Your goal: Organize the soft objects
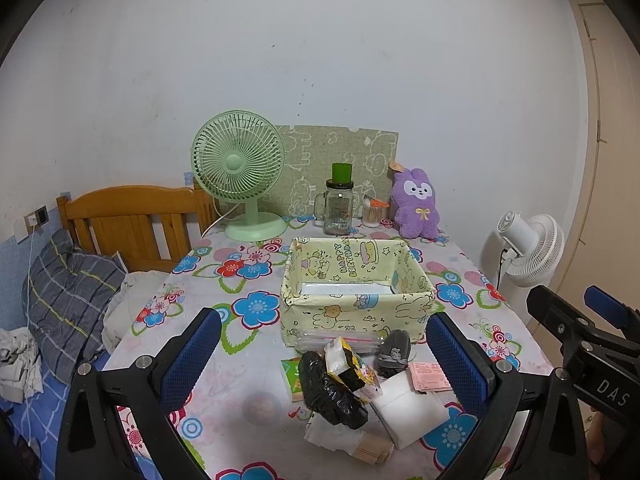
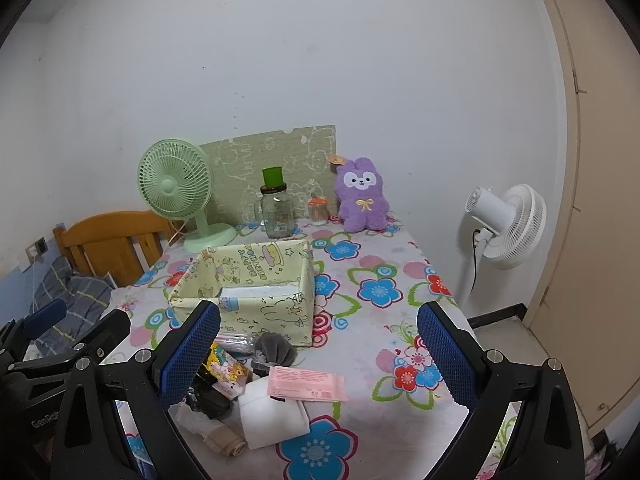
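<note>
A pale yellow fabric box [image 1: 356, 312] [image 2: 280, 316] with cartoon prints stands mid-table. Just in front of it lies a heap of small soft things: a black bundle [image 1: 330, 394], a yellow cartoon tissue pack [image 1: 352, 368] [image 2: 224, 372], a dark grey glove [image 1: 394, 352] [image 2: 274, 348], a white folded cloth [image 1: 408, 408] [image 2: 272, 416] and a pink packet [image 2: 306, 388]. My left gripper [image 1: 326, 364] hovers open over the heap, holding nothing. My right gripper [image 2: 318, 360] is open too, the pink packet lying below its gap. A purple plush bunny [image 1: 414, 204] [image 2: 362, 196] sits at the back.
A green desk fan [image 1: 240, 176] [image 2: 178, 196], a glass jar with a green cap [image 1: 340, 208] [image 2: 276, 212] and a small toothpick jar [image 1: 374, 214] stand at the table's far edge. A bed with a plaid pillow [image 1: 68, 300] lies left, a white floor fan [image 2: 508, 228] right.
</note>
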`<state>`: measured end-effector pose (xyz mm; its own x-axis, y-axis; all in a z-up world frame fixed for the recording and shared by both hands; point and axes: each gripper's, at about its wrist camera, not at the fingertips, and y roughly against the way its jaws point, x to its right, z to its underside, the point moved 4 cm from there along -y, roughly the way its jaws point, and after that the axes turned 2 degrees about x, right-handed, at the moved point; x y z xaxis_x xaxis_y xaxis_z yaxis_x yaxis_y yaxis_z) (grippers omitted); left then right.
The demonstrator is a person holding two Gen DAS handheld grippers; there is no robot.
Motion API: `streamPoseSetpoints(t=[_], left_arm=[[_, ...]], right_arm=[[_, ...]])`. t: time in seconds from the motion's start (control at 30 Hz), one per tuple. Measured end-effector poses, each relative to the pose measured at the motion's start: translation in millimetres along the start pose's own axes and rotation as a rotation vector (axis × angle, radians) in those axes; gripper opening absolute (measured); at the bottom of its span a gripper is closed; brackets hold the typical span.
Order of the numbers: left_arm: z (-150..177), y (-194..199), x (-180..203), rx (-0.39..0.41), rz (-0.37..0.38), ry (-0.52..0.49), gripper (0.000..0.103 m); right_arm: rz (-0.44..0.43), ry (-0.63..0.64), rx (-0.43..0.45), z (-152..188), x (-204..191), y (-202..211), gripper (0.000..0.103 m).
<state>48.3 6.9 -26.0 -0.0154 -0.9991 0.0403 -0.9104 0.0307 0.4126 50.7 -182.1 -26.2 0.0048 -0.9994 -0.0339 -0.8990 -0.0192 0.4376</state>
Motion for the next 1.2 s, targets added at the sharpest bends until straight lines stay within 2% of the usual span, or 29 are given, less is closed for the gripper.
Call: streamPoseSetpoints(t=[0.9, 1.2], left_arm=[[-0.3, 0.3, -0.9, -0.003, 0.000, 0.000, 0.103], [4.9, -7.1, 0.7, -0.024, 0.003, -0.011, 0.099]], right_arm=[[-0.007, -0.006, 0.016, -1.1, -0.4, 0.1, 0.100], [-0.017, -0.008, 0.006, 0.0, -1.7, -2.0, 0.100]])
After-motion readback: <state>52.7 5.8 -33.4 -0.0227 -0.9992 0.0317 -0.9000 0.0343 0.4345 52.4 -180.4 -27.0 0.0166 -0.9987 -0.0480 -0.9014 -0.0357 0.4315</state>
